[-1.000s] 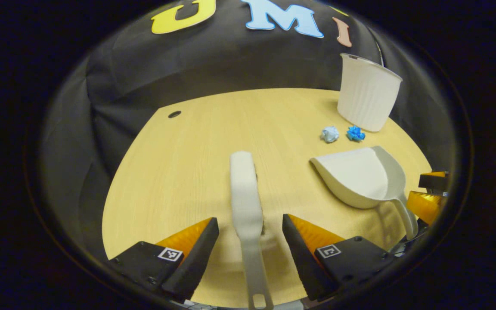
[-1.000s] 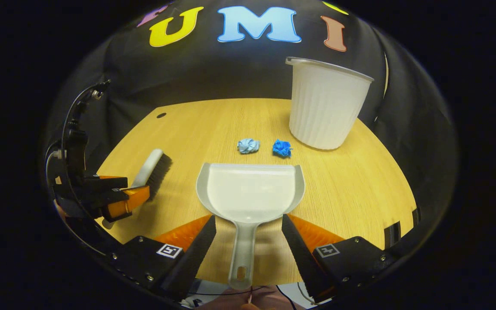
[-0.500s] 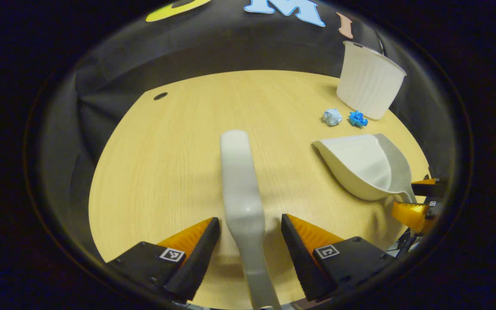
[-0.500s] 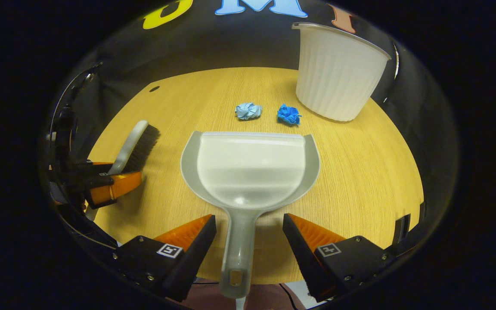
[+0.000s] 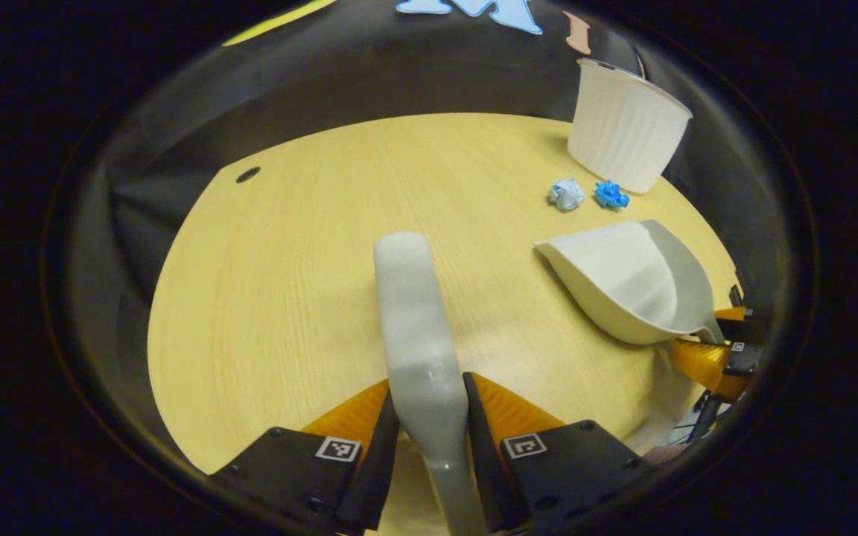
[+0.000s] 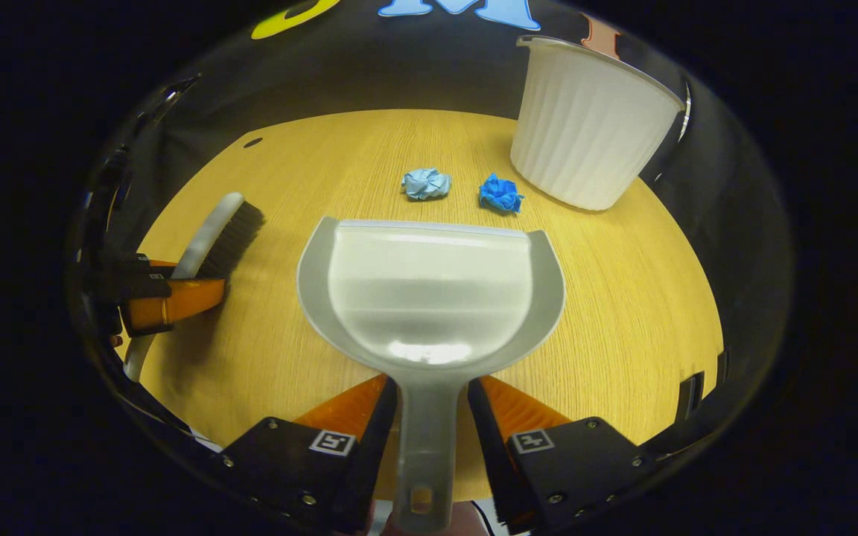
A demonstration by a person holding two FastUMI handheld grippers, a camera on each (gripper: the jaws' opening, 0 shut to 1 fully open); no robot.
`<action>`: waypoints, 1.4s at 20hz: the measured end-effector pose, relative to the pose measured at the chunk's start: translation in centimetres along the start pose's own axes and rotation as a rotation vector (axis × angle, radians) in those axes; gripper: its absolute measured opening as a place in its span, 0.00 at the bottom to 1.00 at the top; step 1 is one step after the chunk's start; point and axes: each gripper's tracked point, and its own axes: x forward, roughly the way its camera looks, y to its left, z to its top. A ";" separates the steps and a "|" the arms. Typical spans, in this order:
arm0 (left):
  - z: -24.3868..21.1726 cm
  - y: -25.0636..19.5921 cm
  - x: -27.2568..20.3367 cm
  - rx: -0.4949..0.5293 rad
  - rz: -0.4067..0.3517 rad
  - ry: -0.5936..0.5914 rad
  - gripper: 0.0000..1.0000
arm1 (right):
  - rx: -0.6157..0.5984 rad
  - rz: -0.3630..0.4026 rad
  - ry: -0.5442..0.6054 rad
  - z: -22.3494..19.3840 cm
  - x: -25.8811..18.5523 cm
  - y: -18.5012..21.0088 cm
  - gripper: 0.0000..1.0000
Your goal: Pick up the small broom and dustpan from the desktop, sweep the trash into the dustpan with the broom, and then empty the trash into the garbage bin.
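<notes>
Gripping the neck of the small broom (image 5: 414, 313), the left gripper (image 5: 429, 439) is closing both fingers against the pale handle, one on each side, in the left gripper view. From above, the broom is lying along the wooden desktop (image 5: 287, 260), its head pointing away from the camera. In the right gripper view the same broom is showing dark bristles at the left, with the left gripper clamped around it.

The right gripper (image 6: 429, 417) is likewise pinching the handle of the dustpan (image 6: 429, 290), both fingers pressing the handle just behind the scoop. The pan's flat open lip is facing two crumpled paper balls, one pale blue (image 6: 426, 183) and one bright blue (image 6: 500, 193), which are lying side by side on the wood a little beyond that lip. Whether either tool is off the desk is hard to tell.

As for progress, both tools are being held, so the picking up looks nearly settled. The sweeping and the emptying are still remaining, since both paper balls are sitting on the table outside the pan.

The dustpan's scoop is empty. The white ribbed garbage bin (image 6: 585, 126) is standing upright just beyond the bright blue ball; its inside is hidden from both cameras.
</notes>
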 end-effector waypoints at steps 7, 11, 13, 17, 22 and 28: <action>0.6 -0.3 0.3 0.033 -0.020 0.044 0.52 | -0.023 0.003 -0.010 0.1 0.5 -0.4 0.34; 2.0 -1.5 1.2 0.048 -0.060 0.063 0.48 | -0.045 0.021 -0.003 0.2 0.5 -1.2 0.29; 3.1 -2.3 1.8 0.076 -0.070 0.070 0.47 | -0.058 0.033 0.003 0.4 0.4 -2.1 0.29; 6.0 -4.4 3.5 0.123 -0.092 0.077 0.47 | -0.093 0.059 0.017 0.7 0.1 -4.4 0.29; 10.0 -7.0 6.1 0.175 -0.120 0.082 0.50 | -0.170 0.103 0.036 0.8 0.0 -7.3 0.29; 14.2 -10.6 8.9 0.254 -0.161 0.068 0.48 | -0.203 0.154 0.039 1.7 0.4 -10.2 0.29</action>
